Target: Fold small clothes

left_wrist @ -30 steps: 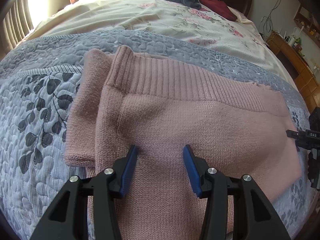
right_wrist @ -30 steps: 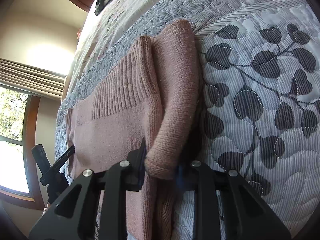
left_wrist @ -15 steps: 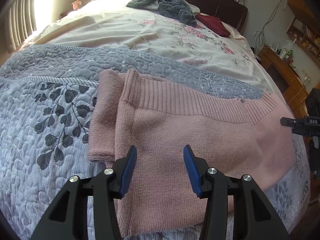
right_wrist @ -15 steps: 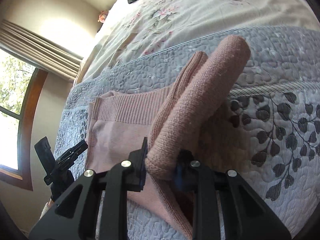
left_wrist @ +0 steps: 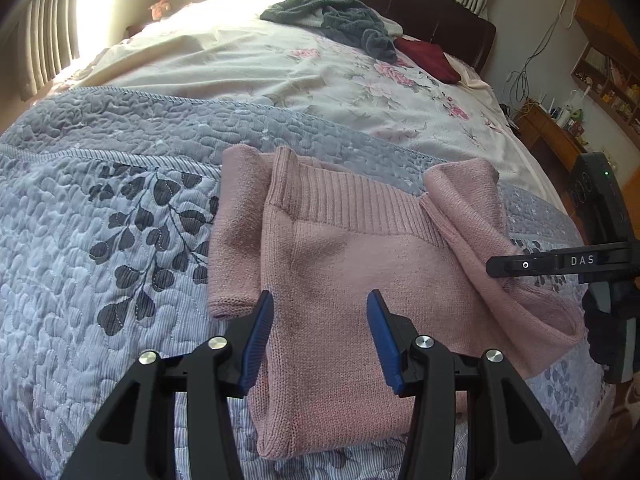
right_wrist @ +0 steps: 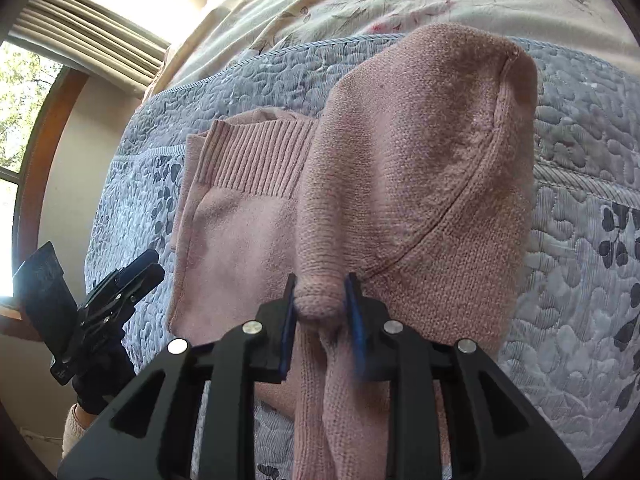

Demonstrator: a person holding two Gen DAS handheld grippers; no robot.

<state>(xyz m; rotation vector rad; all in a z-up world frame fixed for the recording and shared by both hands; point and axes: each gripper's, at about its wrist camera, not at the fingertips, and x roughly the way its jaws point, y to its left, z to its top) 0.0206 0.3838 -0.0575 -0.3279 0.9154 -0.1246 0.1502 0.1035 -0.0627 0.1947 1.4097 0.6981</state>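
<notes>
A pink knit sweater (left_wrist: 340, 280) lies on the grey quilt (left_wrist: 100, 220), its ribbed hem toward the far side and one sleeve folded in along its left edge. My left gripper (left_wrist: 320, 336) hovers open over the sweater's near part, nothing between its blue pads. My right gripper (right_wrist: 322, 312) is shut on the cuff of the other sleeve (right_wrist: 420, 168) and holds it raised above the sweater's body (right_wrist: 240, 240). In the left wrist view that lifted sleeve (left_wrist: 472, 216) rises at the sweater's right side, with the right gripper (left_wrist: 560, 264) beside it.
A floral sheet (left_wrist: 300, 76) covers the far half of the bed, with dark green clothes (left_wrist: 340, 20) and a red garment (left_wrist: 428, 58) near the headboard. A wooden desk (left_wrist: 552, 136) stands right of the bed. A window (right_wrist: 20, 120) and curtains are on the left.
My right gripper has lifted the sleeve off the quilt and carried it up and over toward the sweater's body. The left gripper has pulled back and stayed open.
</notes>
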